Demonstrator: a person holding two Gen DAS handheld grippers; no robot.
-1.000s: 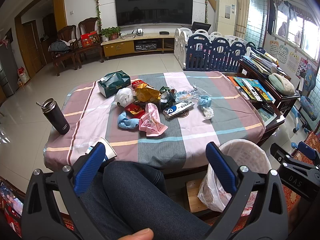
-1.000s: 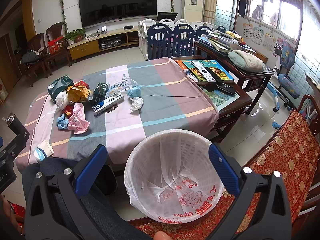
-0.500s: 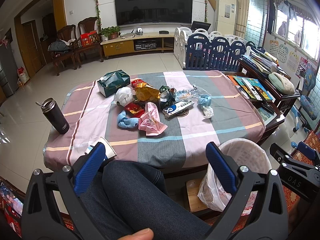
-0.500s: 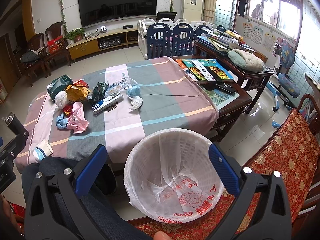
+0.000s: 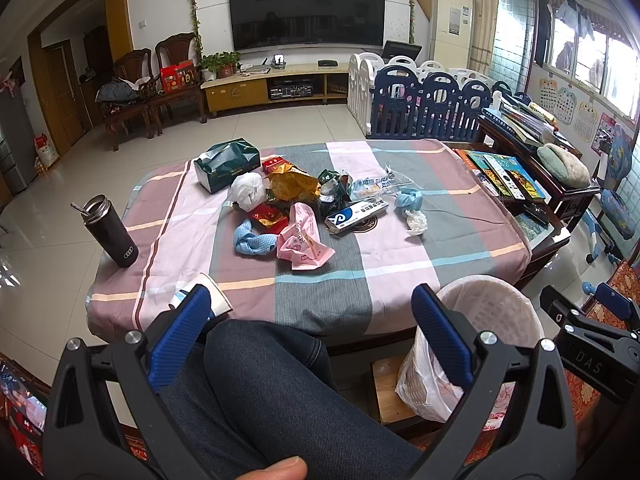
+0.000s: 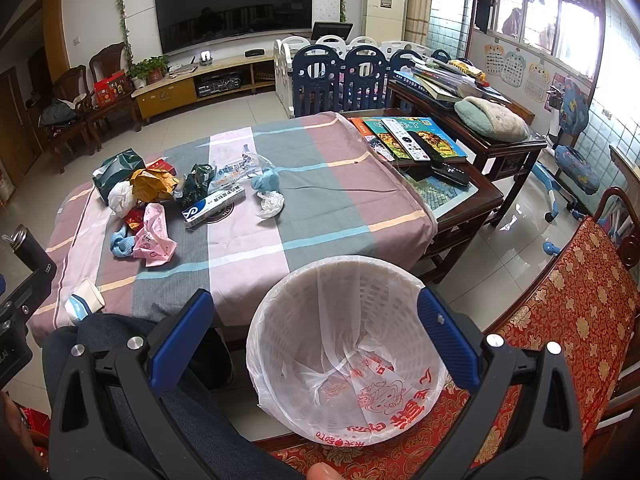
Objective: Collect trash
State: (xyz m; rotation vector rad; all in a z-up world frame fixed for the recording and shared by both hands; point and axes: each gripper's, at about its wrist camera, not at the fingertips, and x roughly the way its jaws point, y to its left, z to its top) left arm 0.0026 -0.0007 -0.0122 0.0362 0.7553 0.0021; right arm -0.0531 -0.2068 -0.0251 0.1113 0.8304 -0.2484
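Left gripper [image 5: 306,304] spread wide, nothing between the blue pads, held low over a denim-clad knee [image 5: 272,380] short of the table's near edge. Right gripper [image 6: 316,308] likewise spread and empty, hanging above the white trash basket [image 6: 280,304], which stands off the table's near right corner, lined with a thin plastic bag printed in red. Trash heaped toward the far left part of the striped tablecloth [image 5: 400,248]: green tissue pack [image 5: 226,164] nearest the far left corner, white crumpled bag [image 5: 248,191] just beside it, yellow-brown wrapper [image 5: 294,185], red packet [image 5: 269,217], blue cloth [image 5: 252,242] touching pink bag [image 5: 302,240], blue-and-white toothpaste box [image 5: 356,216] toward the middle, light blue wad [image 5: 409,199] and white tissue ball [image 5: 416,222] right of it. Paper cup [image 5: 214,296] lying on its side at the near edge, left. Black tumbler [image 5: 110,231] upright at the left edge, well apart from the heap. Books and remotes [image 6: 408,142] on a side table beyond the right edge.
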